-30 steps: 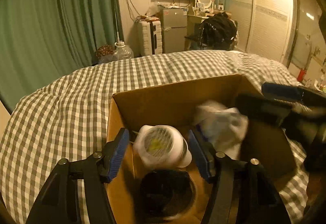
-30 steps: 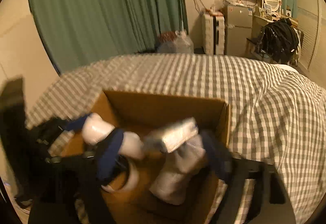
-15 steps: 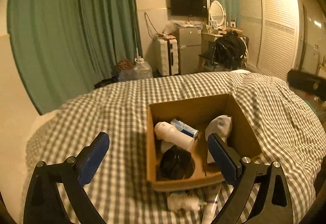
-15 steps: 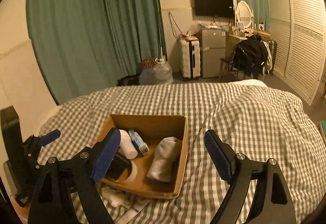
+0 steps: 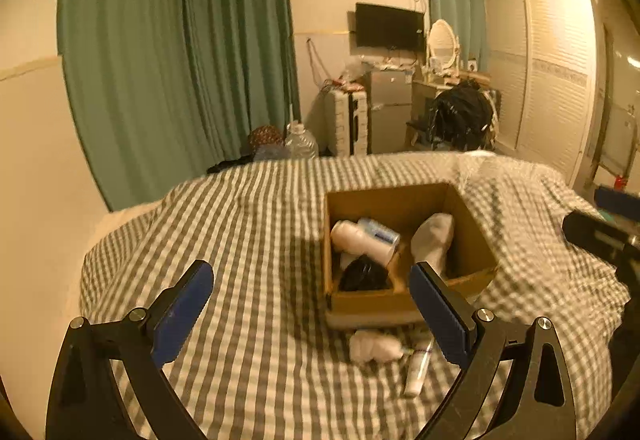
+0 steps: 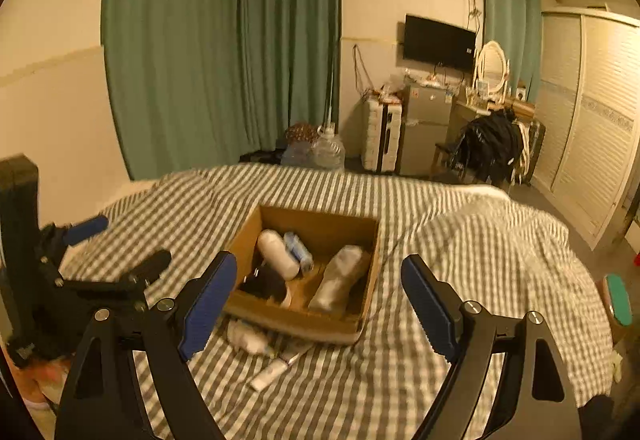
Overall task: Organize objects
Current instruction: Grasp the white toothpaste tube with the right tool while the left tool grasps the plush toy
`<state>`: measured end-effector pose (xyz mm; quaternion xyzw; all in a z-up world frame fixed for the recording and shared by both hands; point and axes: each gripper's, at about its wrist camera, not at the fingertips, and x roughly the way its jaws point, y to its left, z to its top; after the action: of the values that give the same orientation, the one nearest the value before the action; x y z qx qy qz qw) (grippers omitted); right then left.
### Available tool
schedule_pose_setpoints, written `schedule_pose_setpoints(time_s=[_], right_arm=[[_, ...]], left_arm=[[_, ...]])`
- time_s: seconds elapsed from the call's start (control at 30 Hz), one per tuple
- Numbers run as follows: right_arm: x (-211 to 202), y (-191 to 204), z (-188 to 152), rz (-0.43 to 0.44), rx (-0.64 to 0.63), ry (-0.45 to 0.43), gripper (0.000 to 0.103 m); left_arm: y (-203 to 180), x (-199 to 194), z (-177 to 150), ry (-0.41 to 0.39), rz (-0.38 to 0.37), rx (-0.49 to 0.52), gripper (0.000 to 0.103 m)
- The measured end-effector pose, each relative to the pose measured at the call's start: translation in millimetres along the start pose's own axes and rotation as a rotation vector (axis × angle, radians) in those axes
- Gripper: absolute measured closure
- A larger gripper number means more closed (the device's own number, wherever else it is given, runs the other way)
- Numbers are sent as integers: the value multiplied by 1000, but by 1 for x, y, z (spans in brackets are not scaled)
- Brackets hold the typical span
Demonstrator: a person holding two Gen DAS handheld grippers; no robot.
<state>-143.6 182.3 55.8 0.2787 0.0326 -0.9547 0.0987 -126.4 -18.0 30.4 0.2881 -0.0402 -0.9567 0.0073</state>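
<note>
Cardboard box (image 5: pixel 376 300) sits on gingham-checked bedspread (image 5: pixel 248 240), open top up. Inside: white bottle (image 5: pixel 360 240) lying on its side, long axis slanting from far-left corner toward the middle; pale sock (image 5: pixel 434 236) leaning lengthwise on right; black item (image 5: pixel 366 274), perhaps cloth, at near-left. Left gripper (image 5: pixel 310 312) angled downward, jaws just opened wide, nothing between. Right gripper (image 6: pixel 320 300) likewise spread, empty. White tube (image 5: pixel 418 368) and crumpled wad (image 5: pixel 372 346) lie on bedspread just before box.

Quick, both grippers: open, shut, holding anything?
Left gripper: open, empty; jaws just opened wider.
Right gripper: open, empty.
</note>
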Motion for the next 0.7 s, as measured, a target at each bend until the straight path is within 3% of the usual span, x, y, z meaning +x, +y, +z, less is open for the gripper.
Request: schedule_pose_setpoints(time_s=[0.2, 0.33, 0.4, 0.53, 0.63, 0.7], right_arm=[[44, 2, -50, 13, 46, 117, 19], [85, -2, -82, 2, 51, 220, 19], [104, -1, -99, 0, 50, 273, 19], [147, 12, -125, 11, 14, 397, 20], [174, 22, -134, 43, -22, 464, 34], [191, 29, -138, 57, -47, 508, 34]], left_arm=[[-4, 38, -50, 118, -1, -16, 2], [-16, 65, -78, 193, 27, 50, 2], [-15, 75, -85, 222, 73, 76, 2], [-3, 81, -83, 233, 45, 30, 2], [-2, 86, -84, 245, 70, 47, 2], [-1, 93, -85, 267, 72, 45, 2]])
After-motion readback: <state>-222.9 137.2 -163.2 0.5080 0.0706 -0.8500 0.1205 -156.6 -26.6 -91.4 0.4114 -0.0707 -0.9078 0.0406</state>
